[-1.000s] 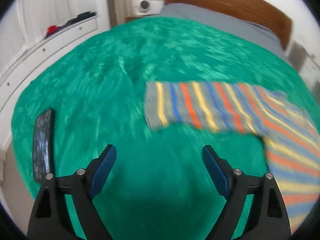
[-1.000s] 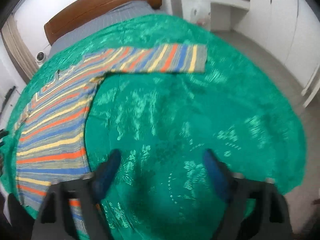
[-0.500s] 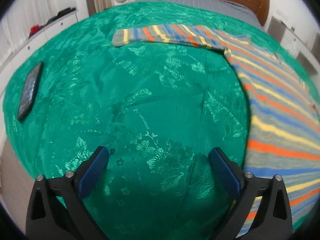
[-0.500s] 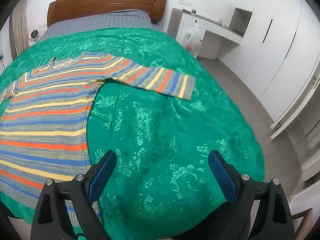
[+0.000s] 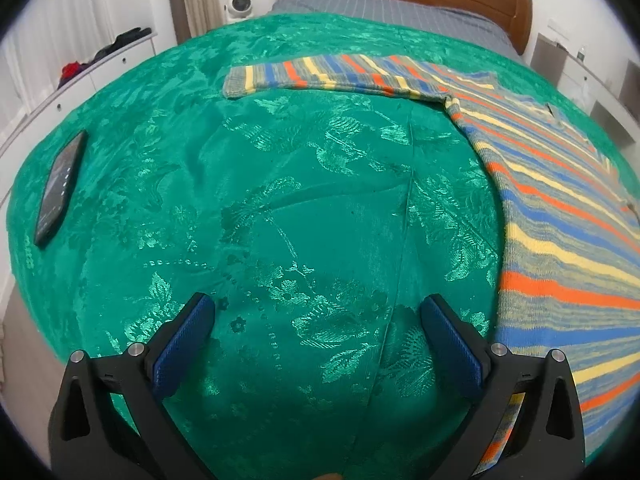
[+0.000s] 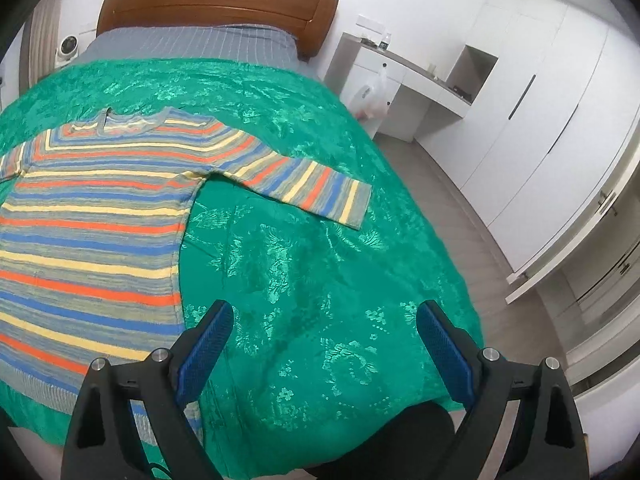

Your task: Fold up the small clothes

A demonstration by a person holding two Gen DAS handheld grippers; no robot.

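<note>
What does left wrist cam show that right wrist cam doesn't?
Left wrist only: a dark phone lying flat on the green bedspread, a white dresser with dark and red items on top, and the sweater's left sleeve, plus the open left tool.

Right wrist only: the white wardrobe doors, the built-in desk, grey floor, the right sleeve, the neckline and the open right tool.

Both: the striped sweater spread flat, the bedspread, the wooden headboard, and neither tool holding anything.
</note>
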